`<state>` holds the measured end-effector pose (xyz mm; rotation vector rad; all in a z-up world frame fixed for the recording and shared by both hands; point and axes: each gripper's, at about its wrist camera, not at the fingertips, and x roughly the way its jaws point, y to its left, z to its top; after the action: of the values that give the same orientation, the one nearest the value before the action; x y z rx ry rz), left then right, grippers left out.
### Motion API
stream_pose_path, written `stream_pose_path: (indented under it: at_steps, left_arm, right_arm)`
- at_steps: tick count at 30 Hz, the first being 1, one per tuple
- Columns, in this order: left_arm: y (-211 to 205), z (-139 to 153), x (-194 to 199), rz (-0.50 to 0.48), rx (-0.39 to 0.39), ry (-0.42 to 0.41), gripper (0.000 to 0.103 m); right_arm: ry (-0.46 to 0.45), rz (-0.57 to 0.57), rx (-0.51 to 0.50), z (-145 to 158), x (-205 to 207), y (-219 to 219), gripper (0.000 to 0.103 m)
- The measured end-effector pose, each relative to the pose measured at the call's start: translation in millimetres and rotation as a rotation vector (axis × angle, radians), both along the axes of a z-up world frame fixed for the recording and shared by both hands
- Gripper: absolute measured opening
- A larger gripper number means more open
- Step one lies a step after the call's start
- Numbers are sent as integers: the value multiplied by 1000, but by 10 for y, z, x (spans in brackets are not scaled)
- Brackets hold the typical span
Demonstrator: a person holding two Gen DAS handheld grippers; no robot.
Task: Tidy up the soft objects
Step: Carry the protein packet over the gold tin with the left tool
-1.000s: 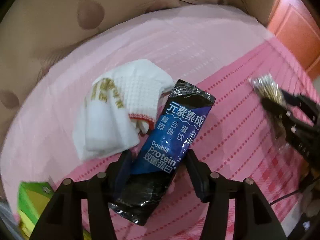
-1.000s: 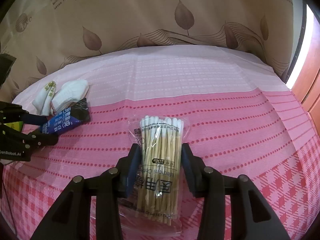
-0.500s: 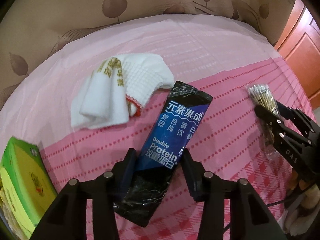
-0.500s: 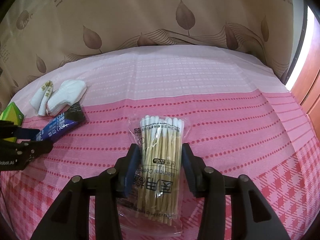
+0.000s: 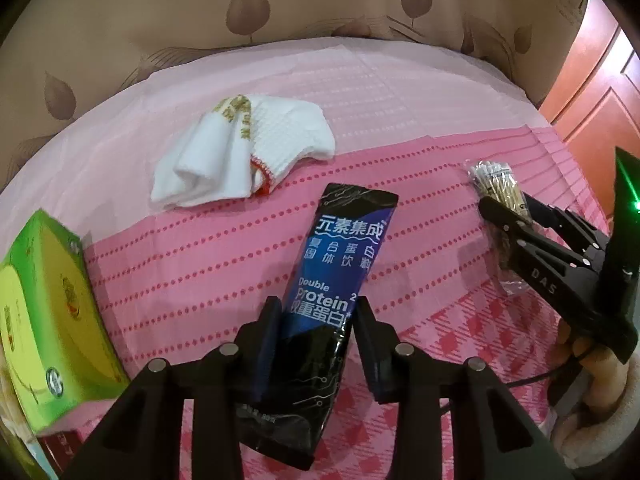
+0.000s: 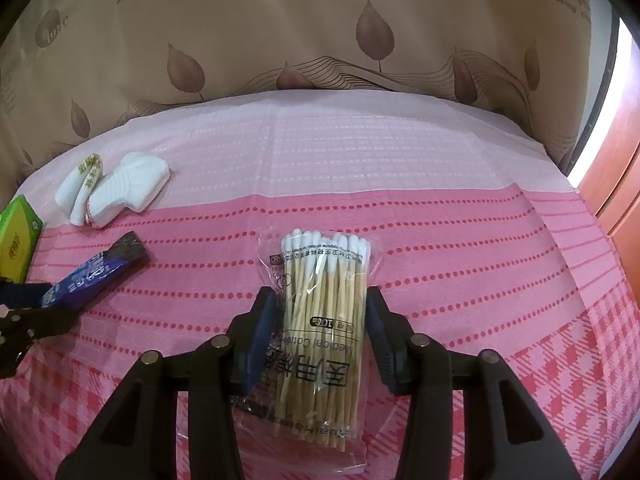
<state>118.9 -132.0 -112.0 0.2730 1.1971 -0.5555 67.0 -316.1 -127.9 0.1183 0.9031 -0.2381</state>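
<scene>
A: Left gripper [image 5: 316,322] straddles the near half of the protein sachet [image 5: 340,264]. Jaws are closing; the sachet lies between them. The left pad looks to be at the sachet's edge, while a slim gap shows at the right pad, so no firm pinch yet. The sachet lies flat on the pink cloth [image 5: 200,264], long axis running near to far, tilted slightly right.

B: And the right gripper [image 6: 320,320]?

A: Set around the bag of cotton swabs [image 6: 324,312] at mid-length, jaws at moderate width, pads just beside the bundle on both sides. Whether they press the bag cannot be told; small gaps seem to show on each side. The bag rests on the cloth, white tips pointing far.

B: Why mid-body on both?

A: Likely balance. Both packs are long and limp; a grasp across the short width near the middle should keep the ends from drooping.

B: Other items?

A: White folded socks [image 5: 240,152] at far left, apart from the sachet. A green box [image 5: 48,316] at the near-left edge, possibly the collection point; that is a guess.

B: Risk?

A: Slick film on both packs could slip from the pads.
</scene>
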Motion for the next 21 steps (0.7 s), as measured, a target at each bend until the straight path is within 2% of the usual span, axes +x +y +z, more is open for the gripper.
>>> stream_pose_path:
  at_steps: [4,9,18,21]
  left_arm:
    - [65,33,-57,24,-1,-19,35]
    - [120,-16,-112,19,6,-5,35]
    - [55,-109,-117,3,56,-28,44]
    - [34,-135,-83,8,42,-32,44]
  right_arm:
    - [0,0,0,2,-5,2,43]
    - [0,-1,1,4,-7,4,44]
    - [0,-2,0,4,-5,7,44]
    - [1,1,1,1,-1,15,46]
